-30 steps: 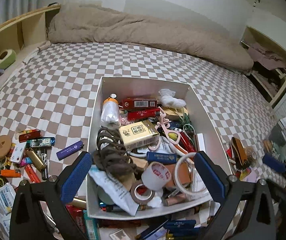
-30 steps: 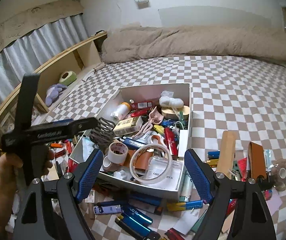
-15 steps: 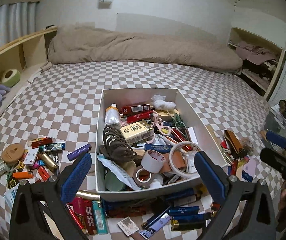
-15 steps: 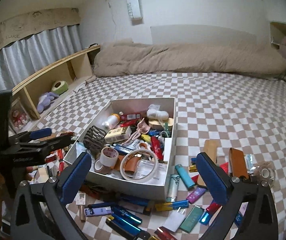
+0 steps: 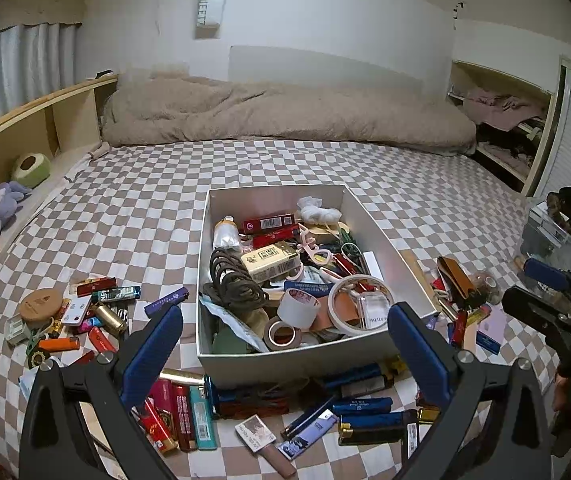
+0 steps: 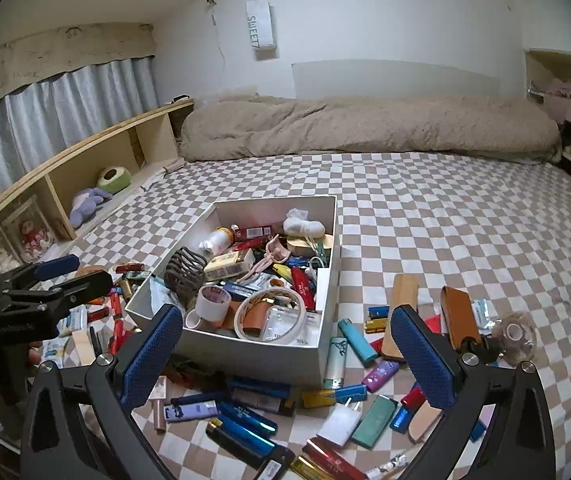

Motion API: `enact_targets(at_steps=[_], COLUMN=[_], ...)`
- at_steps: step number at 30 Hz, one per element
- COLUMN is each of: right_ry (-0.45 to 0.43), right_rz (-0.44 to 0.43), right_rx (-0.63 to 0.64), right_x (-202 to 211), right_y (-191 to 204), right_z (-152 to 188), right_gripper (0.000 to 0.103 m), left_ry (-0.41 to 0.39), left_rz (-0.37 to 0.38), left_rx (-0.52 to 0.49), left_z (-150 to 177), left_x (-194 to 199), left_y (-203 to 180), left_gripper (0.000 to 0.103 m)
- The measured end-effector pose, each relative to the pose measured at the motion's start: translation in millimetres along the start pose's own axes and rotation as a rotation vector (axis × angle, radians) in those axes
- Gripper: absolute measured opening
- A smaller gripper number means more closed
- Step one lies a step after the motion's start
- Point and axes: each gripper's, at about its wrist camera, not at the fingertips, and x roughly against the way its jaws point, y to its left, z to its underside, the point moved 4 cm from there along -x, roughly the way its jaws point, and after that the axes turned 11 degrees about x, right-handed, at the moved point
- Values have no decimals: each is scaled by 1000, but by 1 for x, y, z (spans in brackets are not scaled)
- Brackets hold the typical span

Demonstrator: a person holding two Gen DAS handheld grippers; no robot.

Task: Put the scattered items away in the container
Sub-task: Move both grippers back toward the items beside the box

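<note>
Left hand-held gripper (image 5: pixel 285 344) open, empty, over full box (image 5: pixel 305 360).

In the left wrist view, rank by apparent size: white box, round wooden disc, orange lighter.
1. white box
2. round wooden disc
3. orange lighter, about as long as the disc is wide but much thinner

Disc and lighter lie about equally near.

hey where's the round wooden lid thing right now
In the left wrist view, the round wooden lid lies on the checkered bedspread, left of the white box, at the left edge of the lighter pile.
</note>
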Motion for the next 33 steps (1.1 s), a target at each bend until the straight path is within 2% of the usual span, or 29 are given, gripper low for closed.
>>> enact_targets(at_steps=[17, 25, 33], right_ry=[4, 0, 16], right_rz=[25, 74, 113], right_rx=[16, 24, 23], right_x=[21, 33, 39], right_y=[4, 3, -4], right_z=[22, 33, 50], right_gripper=[103, 103, 103], left_ry=[5, -24, -54], left_rz=[-1, -34, -106], left_rx=[9, 24, 50], left_z=[24, 33, 44], left_x=[17, 30, 41], left_y=[2, 18, 52], left_gripper=[103, 103, 103])
